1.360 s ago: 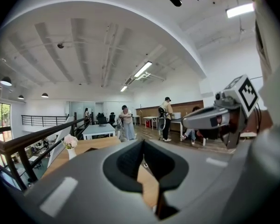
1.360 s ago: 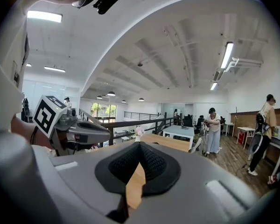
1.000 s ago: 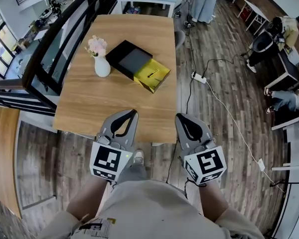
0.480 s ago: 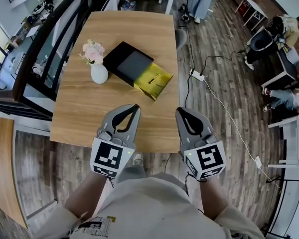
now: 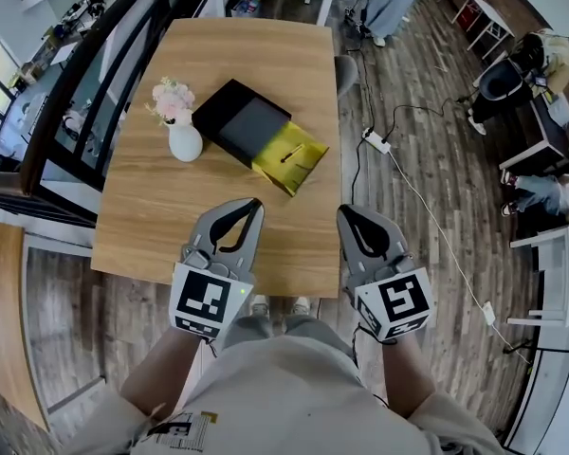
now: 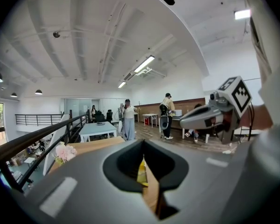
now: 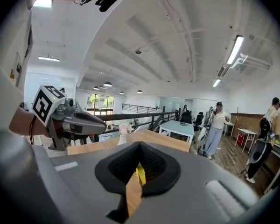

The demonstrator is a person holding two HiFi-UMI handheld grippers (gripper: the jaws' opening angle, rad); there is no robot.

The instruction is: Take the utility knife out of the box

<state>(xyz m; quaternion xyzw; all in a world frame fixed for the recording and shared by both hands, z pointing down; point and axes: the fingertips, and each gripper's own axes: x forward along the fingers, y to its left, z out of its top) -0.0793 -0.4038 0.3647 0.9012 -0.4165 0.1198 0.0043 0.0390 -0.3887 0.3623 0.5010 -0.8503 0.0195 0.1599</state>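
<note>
A slim utility knife (image 5: 290, 154) is cradled in the yellow tray (image 5: 309, 162) drawn from the flat black box (image 5: 229, 114). The left gripper (image 5: 255, 203) and right gripper (image 5: 344, 211) are closed, empty.

We see a light wooden table (image 5: 171, 216) at centre. On it sit a black box (image 5: 229, 102) with a grey panel, its yellow drawer (image 5: 299, 167) holding a dark knife (image 5: 291, 154), and a white vase (image 5: 185, 143) of pink flowers (image 5: 171, 93). Lower down, the grey left gripper (image 5: 257, 203) and right gripper (image 5: 343, 212) carry black-and-white square-patterned cubes. The floor (image 5: 427, 254) is brown planks.
</note>
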